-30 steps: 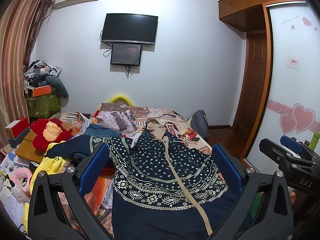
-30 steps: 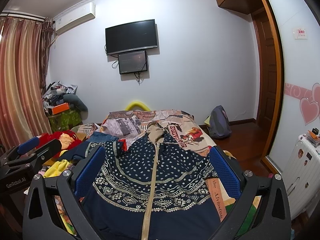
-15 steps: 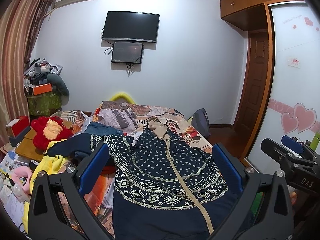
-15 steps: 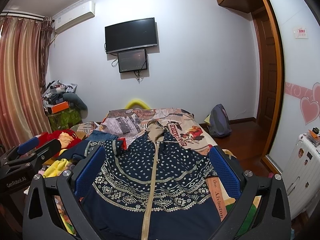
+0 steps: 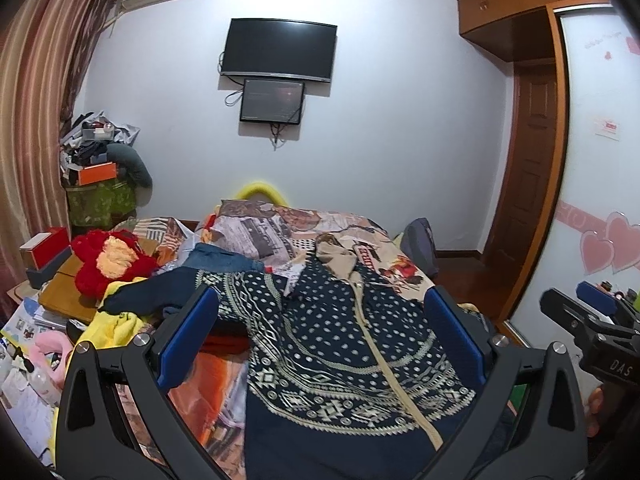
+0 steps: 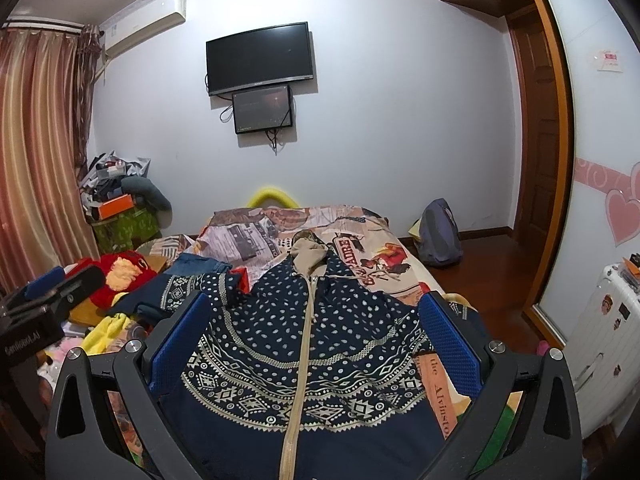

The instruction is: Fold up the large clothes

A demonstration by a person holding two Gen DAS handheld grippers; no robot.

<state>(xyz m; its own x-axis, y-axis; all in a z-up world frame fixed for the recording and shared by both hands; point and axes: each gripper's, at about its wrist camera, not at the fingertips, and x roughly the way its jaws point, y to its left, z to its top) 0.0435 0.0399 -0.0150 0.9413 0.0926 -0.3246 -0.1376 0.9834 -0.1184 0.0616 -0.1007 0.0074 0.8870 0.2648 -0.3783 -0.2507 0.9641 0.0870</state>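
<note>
A large navy zip-up jacket (image 5: pixel 340 344) with white dots, a geometric band and a beige hood lies spread flat on the bed, hood at the far end; it also shows in the right wrist view (image 6: pixel 304 344). One sleeve (image 5: pixel 160 292) stretches out to the left. My left gripper (image 5: pixel 320 320) is open and empty, held above the near part of the jacket. My right gripper (image 6: pixel 316 320) is open and empty too, above the jacket's zip. Each gripper shows at the edge of the other's view.
The bed (image 6: pixel 360 248) has a patterned cover. Left of it lie a red plush toy (image 5: pixel 108 260), yellow cloth (image 5: pixel 116 324), jeans (image 5: pixel 220 260) and clutter. A backpack (image 6: pixel 440 236) stands on the floor at the right, near a wooden door (image 6: pixel 536 160).
Both views have tilted down slightly, so the wall and TV sit higher in frame. The jacket has not moved and both grippers stay open.
</note>
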